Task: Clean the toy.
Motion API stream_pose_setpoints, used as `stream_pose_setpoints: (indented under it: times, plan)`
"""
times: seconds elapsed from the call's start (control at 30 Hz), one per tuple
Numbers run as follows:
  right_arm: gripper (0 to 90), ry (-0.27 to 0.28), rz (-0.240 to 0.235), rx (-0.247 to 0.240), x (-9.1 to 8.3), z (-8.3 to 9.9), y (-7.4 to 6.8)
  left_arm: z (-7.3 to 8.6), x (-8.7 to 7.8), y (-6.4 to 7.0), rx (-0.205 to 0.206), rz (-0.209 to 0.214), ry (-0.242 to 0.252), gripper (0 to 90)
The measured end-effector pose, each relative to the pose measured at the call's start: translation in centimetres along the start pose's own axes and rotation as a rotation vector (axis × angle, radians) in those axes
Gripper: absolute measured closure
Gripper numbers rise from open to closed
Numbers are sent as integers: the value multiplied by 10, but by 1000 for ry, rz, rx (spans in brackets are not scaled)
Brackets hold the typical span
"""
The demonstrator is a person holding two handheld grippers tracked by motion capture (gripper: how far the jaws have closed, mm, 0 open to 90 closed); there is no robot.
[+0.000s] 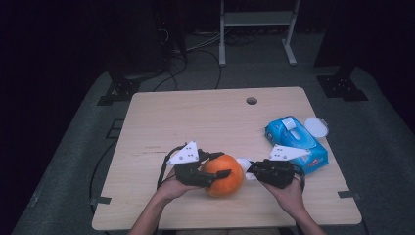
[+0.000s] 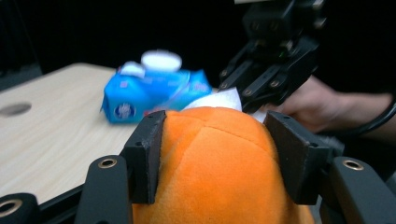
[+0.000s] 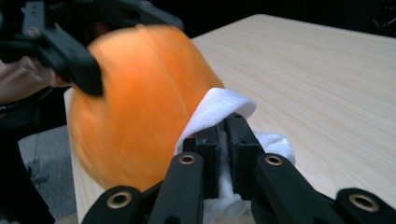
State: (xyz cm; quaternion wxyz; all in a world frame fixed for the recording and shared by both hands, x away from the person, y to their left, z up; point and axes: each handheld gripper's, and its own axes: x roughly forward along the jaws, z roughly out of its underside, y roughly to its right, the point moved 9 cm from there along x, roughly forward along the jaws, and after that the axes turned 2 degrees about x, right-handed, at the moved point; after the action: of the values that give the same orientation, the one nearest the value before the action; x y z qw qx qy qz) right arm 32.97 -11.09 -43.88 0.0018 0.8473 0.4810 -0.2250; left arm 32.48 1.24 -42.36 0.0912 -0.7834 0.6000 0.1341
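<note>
An orange plush pumpkin [image 1: 225, 174] sits near the table's front edge, between both hands. My left gripper [image 1: 215, 175] is shut on the pumpkin [image 2: 219, 163], one black pad on each side of it. My right gripper [image 1: 250, 170] comes in from the right, shut on a folded white wipe [image 3: 219, 109]. The wipe [image 1: 243, 163] presses against the pumpkin's [image 3: 135, 102] right side. In the left gripper view the white wipe [image 2: 217, 100] peeks over the pumpkin's top, with the right gripper [image 2: 247, 95] behind it.
A blue pack of wet wipes [image 1: 296, 142] with its white lid flipped open lies at the right of the wooden table [image 1: 195, 122], just behind my right hand. A small round hole [image 1: 251, 101] sits near the table's far edge.
</note>
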Motion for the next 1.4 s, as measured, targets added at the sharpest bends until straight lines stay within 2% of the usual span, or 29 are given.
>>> stream_pose_setpoints:
  times: [0.03, 0.07, 0.1, 0.13, 0.2, 0.27, 0.33, 0.4, 0.47, 0.6, 0.73, 0.83, 0.9, 1.1, 1.23, 1.33, 1.4]
  plan:
    - [840, -3, -6, 3, 2, 1, -1, 10, 5, -1, 11, -11, -54, 390]
    - [840, -4, -19, 15, 4, 1, -2, 18, 9, 0, 23, -15, -80, 383]
    - [840, 2, -32, 17, 5, -1, -4, 18, 10, 0, 0, -3, -50, 382]
    - [840, 8, -37, 17, 5, -2, -6, 17, 11, 0, -9, -8, -55, 379]
    - [840, 24, -50, 5, 5, -7, -12, 16, 11, 1, 19, -20, -74, 371]
    - [840, 39, -70, -8, 6, -11, -19, 16, 13, 2, 23, -21, -75, 364]
    - [840, 27, -57, -39, 8, -11, -23, 17, 12, 1, 21, -25, -80, 359]
    - [840, 20, -56, -35, 9, -7, -21, 17, 10, -1, 10, -31, -78, 357]
    - [840, 1, -30, -34, 8, -2, -14, 18, 9, -4, 2, -41, -77, 354]
    - [840, -20, -25, 21, 8, 9, -3, 19, 8, -7, -13, -43, -70, 341]
    - [840, -2, -27, -7, 8, 1, -9, 20, 11, -3, -12, -24, -74, 338]
    - [840, 19, -41, -34, 8, -7, -16, 20, 12, -2, 4, -30, -78, 338]
    - [840, 14, -31, -45, 9, -6, -16, 19, 10, -5, -1, -42, -77, 336]
    - [839, -45, -13, 18, 11, 13, 0, 21, 4, -19, -63, -85, -63, 326]
    - [840, -48, -2, 8, 9, 13, -2, 21, 6, -20, -76, -93, -68, 321]
    - [840, -10, -21, -26, 9, 2, -12, 21, 9, -17, -83, -91, -72, 321]
    - [840, 1, -25, -36, 10, -3, -15, 20, 10, -13, -68, -80, -82, 308]
